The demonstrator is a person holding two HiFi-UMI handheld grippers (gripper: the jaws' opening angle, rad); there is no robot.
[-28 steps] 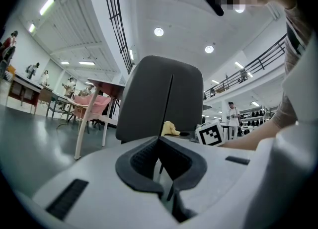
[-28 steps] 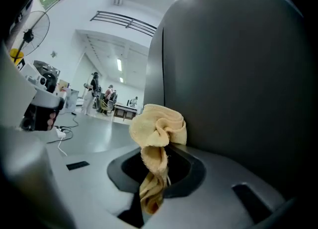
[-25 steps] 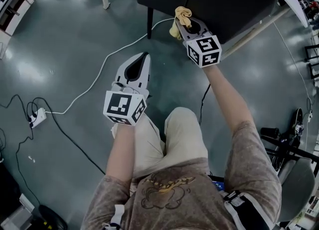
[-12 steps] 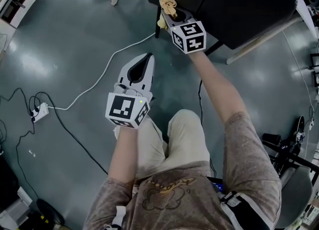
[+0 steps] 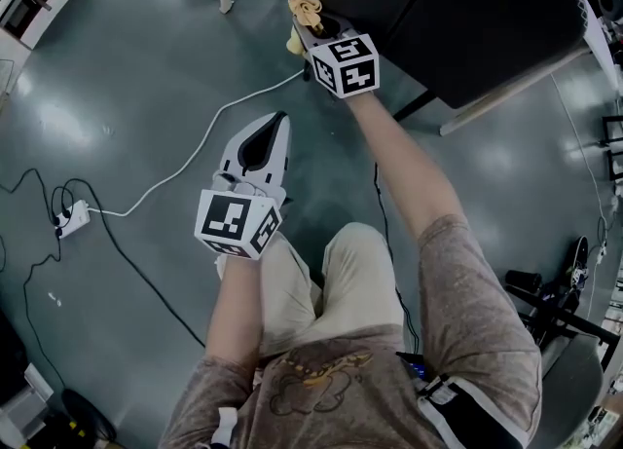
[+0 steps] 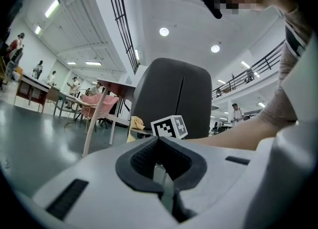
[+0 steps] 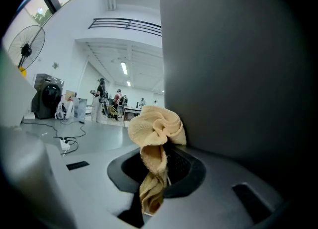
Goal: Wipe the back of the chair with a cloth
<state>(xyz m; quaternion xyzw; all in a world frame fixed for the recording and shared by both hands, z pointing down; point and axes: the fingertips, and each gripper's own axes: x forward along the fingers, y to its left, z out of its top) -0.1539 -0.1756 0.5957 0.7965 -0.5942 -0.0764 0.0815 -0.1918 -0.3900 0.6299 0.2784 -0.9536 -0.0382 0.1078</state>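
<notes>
The right tongs (image 5: 308,28) are closed on a yellow cloth (image 5: 304,11). It is pinched by its lower tail, so that a crumpled bunch stands out beyond the tips. The bunch is held at the side edge of the dark chair back (image 5: 458,9), on the person's left. In the right gripper view it appears to be touching the surface, though contact cannot be confirmed. The left tongs (image 5: 275,126) are closed with nothing between them. They are held low over the floor (image 5: 117,77), well apart from the chair and near a white cable (image 5: 185,160).

The cloth is judged to be light, soft and limp. It can be expected to fold and drag against the chair back instead of sliding flat, so only the bunched part is likely to do the wiping. Since only a narrow tail is gripped, it could be tugged loose by friction, and a hold deeper in the bunch would probably be safer. The chair back looks smooth, stiff and gently curved. Light, even pressure is probably called for, as the chair might shift on the floor if pushed hard.
</notes>
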